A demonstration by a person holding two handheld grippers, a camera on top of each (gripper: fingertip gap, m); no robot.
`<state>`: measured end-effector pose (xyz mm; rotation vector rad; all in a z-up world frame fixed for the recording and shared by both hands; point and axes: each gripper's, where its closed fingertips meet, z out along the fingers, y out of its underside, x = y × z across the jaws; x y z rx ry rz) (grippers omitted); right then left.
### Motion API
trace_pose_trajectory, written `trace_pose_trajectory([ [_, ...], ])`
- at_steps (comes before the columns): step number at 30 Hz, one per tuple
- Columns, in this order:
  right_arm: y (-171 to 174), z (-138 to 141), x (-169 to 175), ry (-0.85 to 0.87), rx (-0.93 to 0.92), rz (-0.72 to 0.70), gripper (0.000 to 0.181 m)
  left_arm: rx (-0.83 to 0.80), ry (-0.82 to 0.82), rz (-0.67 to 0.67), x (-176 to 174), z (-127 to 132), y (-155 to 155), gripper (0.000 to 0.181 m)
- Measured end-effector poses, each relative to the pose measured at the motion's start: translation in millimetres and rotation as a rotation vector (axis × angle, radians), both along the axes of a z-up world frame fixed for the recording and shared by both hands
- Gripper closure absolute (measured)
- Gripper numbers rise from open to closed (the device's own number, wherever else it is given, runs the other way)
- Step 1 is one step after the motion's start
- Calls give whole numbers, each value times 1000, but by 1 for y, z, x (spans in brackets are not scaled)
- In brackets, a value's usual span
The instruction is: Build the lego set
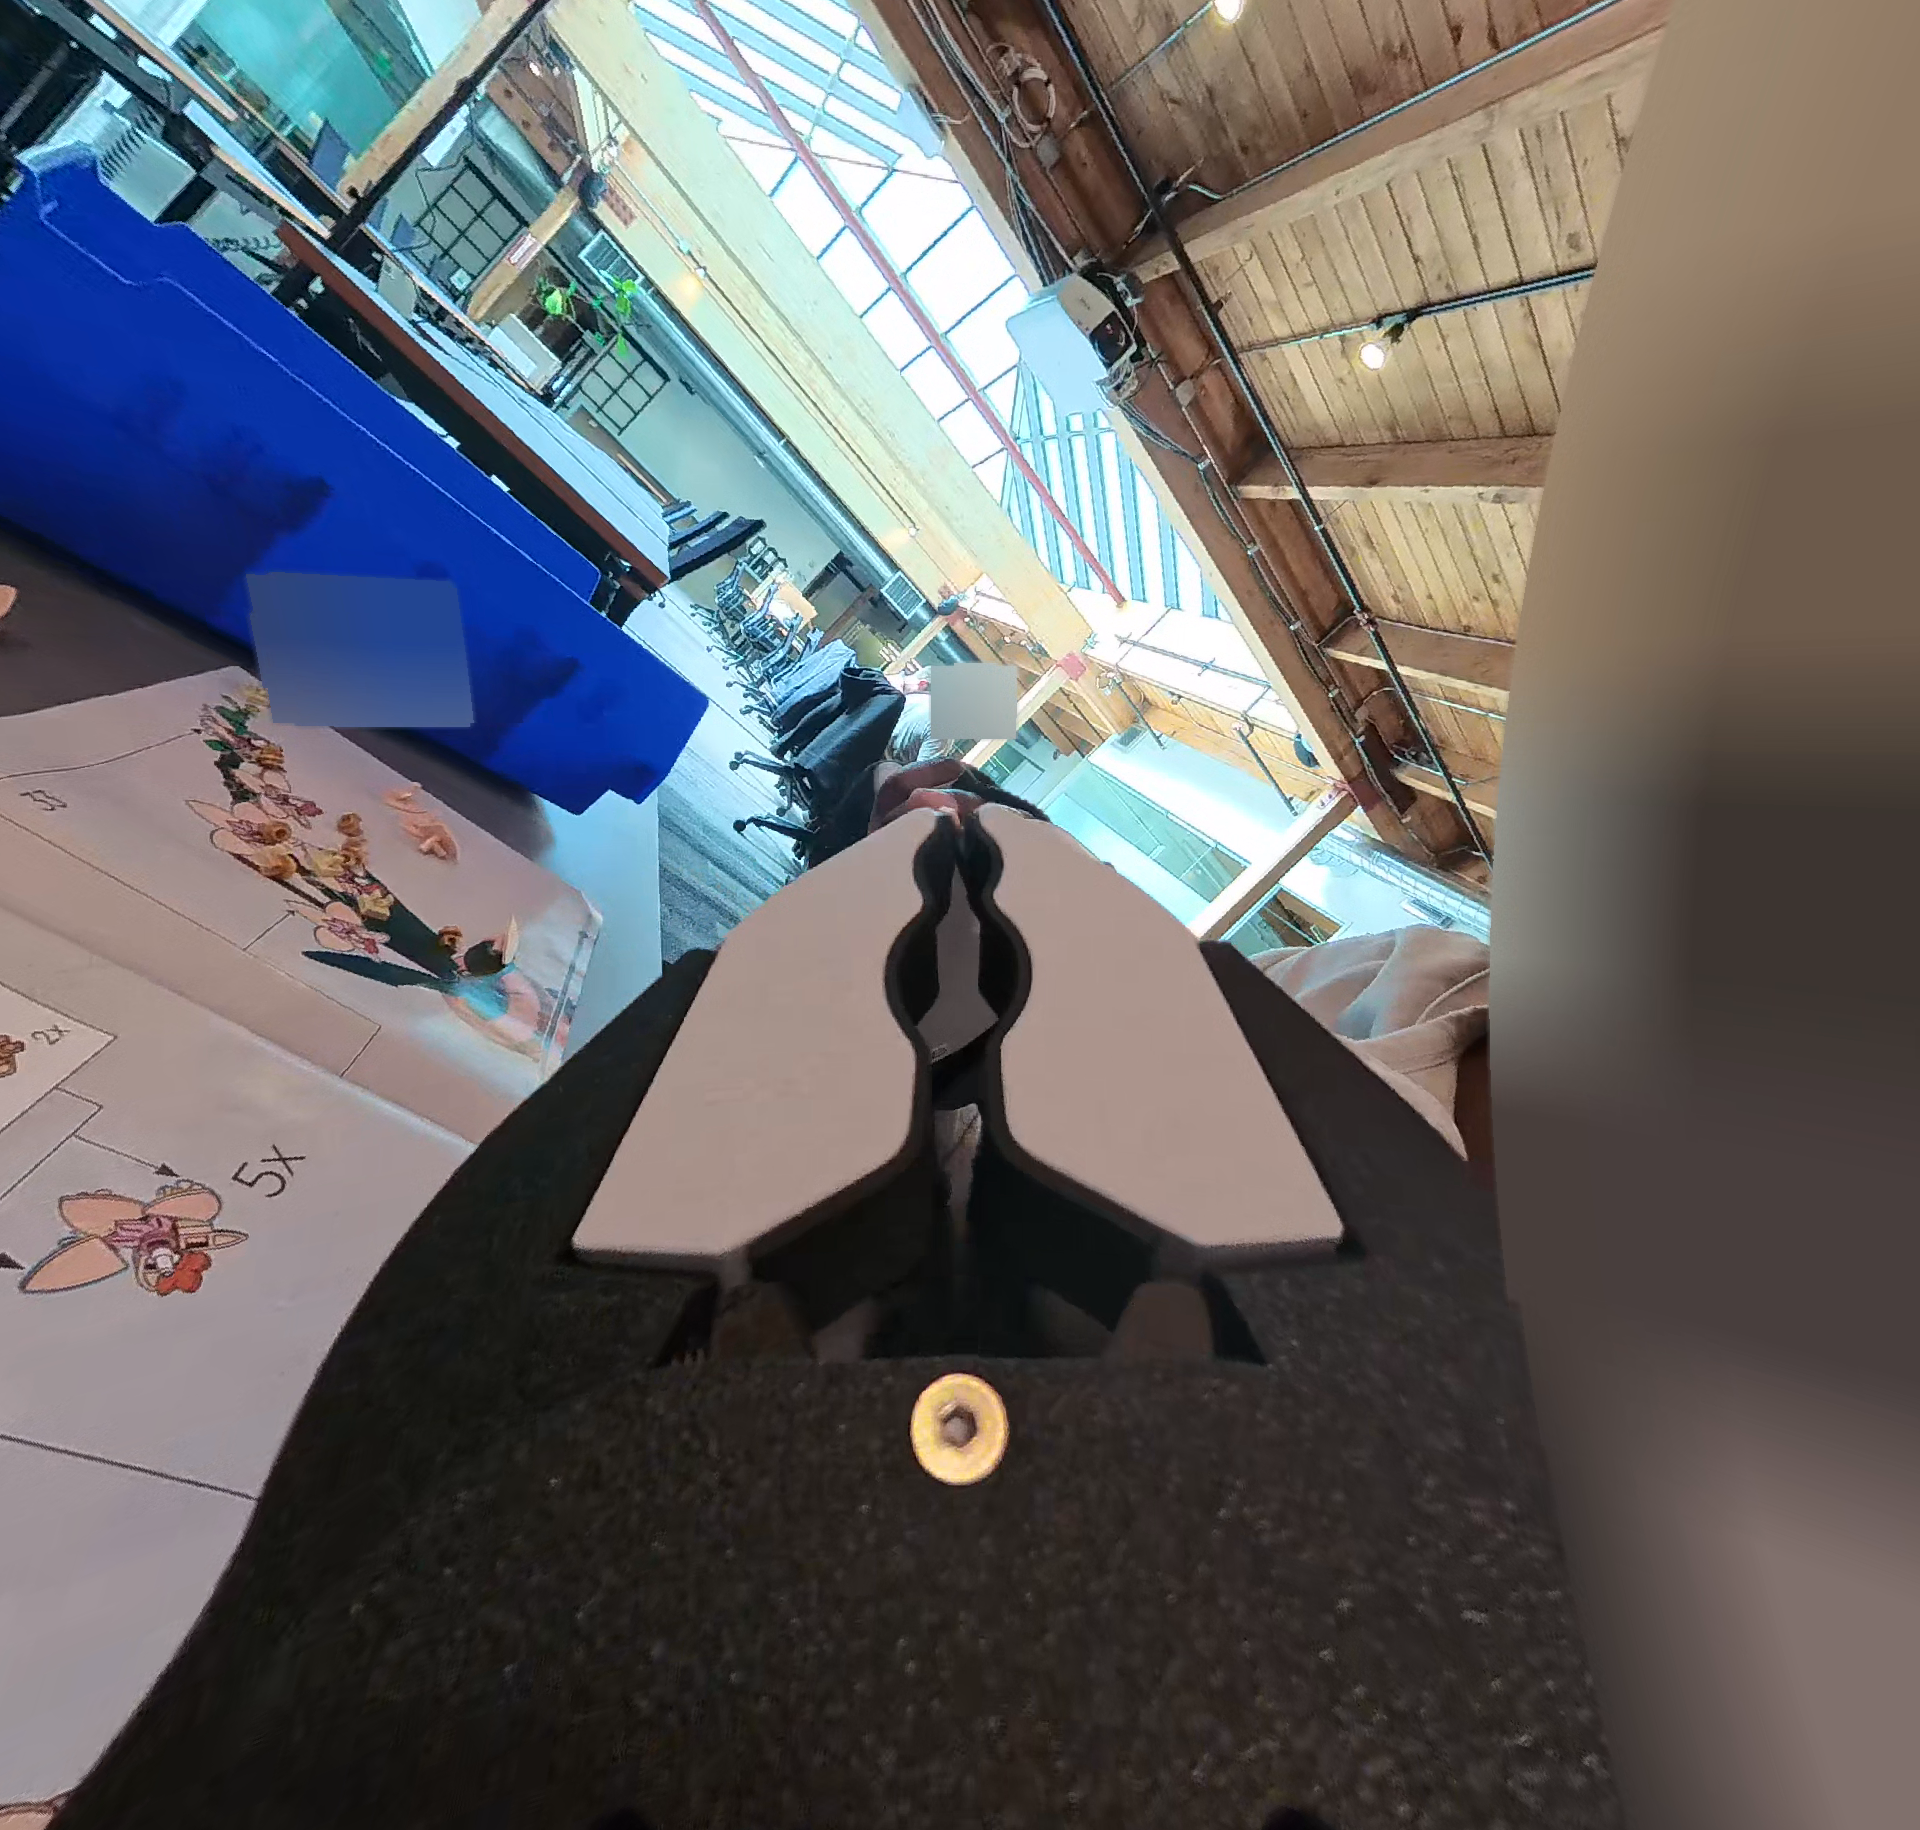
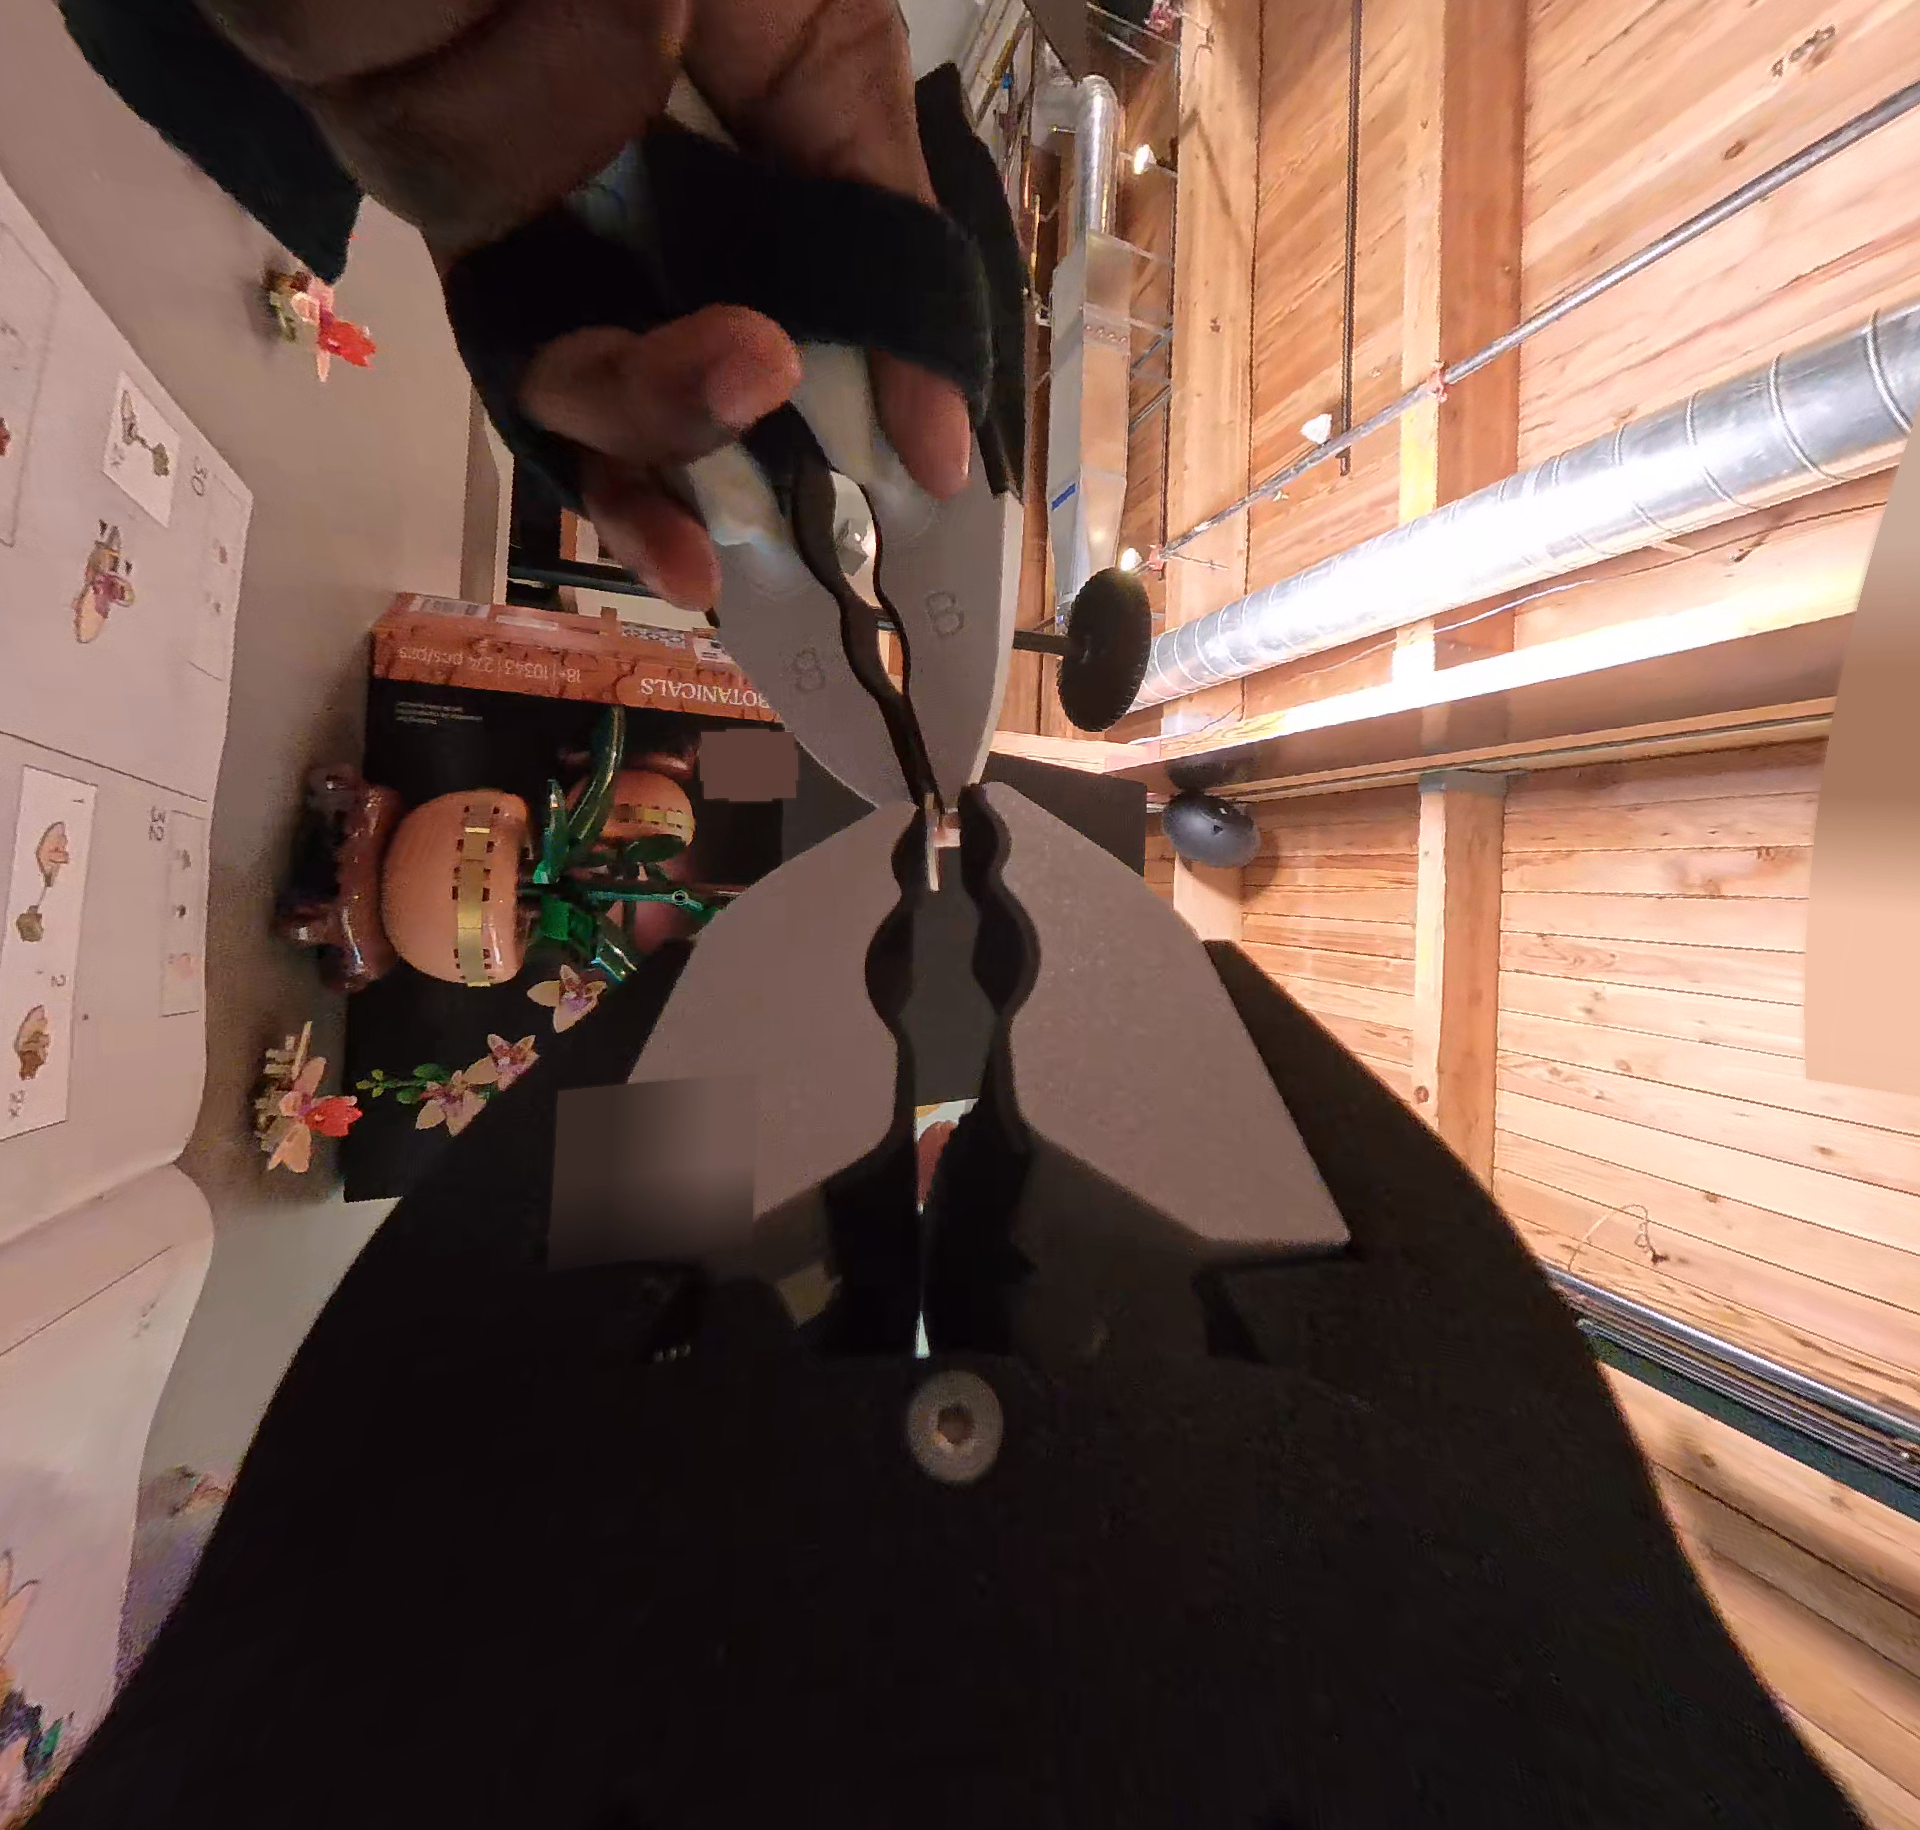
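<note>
Pale lego piece (image 2: pixel 933 858) pinched at right hand-held gripper (image 2: pixel 940 824) tips | left hand-held gripper (image 2: pixel 928 793) closes on it from 12 o'clock, apparently to mate parts | built flowers (image 2: pixel 301 1105) wait at 9 o'clock on bench (image 2: pixel 343 492)

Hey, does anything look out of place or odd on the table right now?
Nothing looks damaged or spilled. A few small flower assemblies lie loose beside the instruction booklet, and the set box lies behind the pot model.

Matt grey plastic claw (image 2: pixel 948 824), rough black body; glossy paper booklet (image 1: pixel 208 1105).
</note>
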<state>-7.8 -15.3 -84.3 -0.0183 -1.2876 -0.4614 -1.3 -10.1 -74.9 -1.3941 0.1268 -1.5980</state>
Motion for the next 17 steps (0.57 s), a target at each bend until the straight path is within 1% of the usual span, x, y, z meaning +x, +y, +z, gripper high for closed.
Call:
trace_pose_trajectory([
  [2, -1, -1, -1, -5, 20, 3, 176, 0, -4, 0, -1, -1, 1, 181],
  [4, 0, -3, -3, -15, -17, 20, 174, 6, -6, 10, -3, -2, 2, 181],
  [6, -6, -3, -3, -6, -150, 111, 167, 21, -9, -2, -5, -2, -1, 181],
  [7, -10, -3, -2, -13, -260, 177, 164, 27, 0, 5, -8, -2, -1, 181],
  [9, -15, 0, 2, -36, -563, 328, 162, 44, 30, 20, -14, -4, -2, 181],
  [10, -12, 3, 4, -32, -775, 403, 162, 50, 49, 22, -17, -5, -3, 181],
  [11, -8, 4, 5, -54, -1036, 480, 161, 58, 79, 17, -18, -8, -5, 181],
  [12, -5, 5, 5, -93, -1317, 565, 155, 65, 121, 14, -19, -12, -6, 181],
  [13, -4, 4, 5, -156, -1573, 646, 159, 70, 158, 14, -19, -15, -7, 181],
  [14, -2, 3, 4, -212, -1798, 695, 161, 77, 183, 10, -19, -16, -9, 181],
  [15, 0, -2, 2, -276, -1975, 716, 165, 85, 199, 3, -19, -17, -10, 181],
  [16, -3, -8, 2, -360, -2087, 737, 167, 90, 216, -2, -18, -18, -12, 181],
  [17, -4, -14, 0, -401, -2168, 732, 169, 92, 241, -3, -17, -20, -12, 181],
])
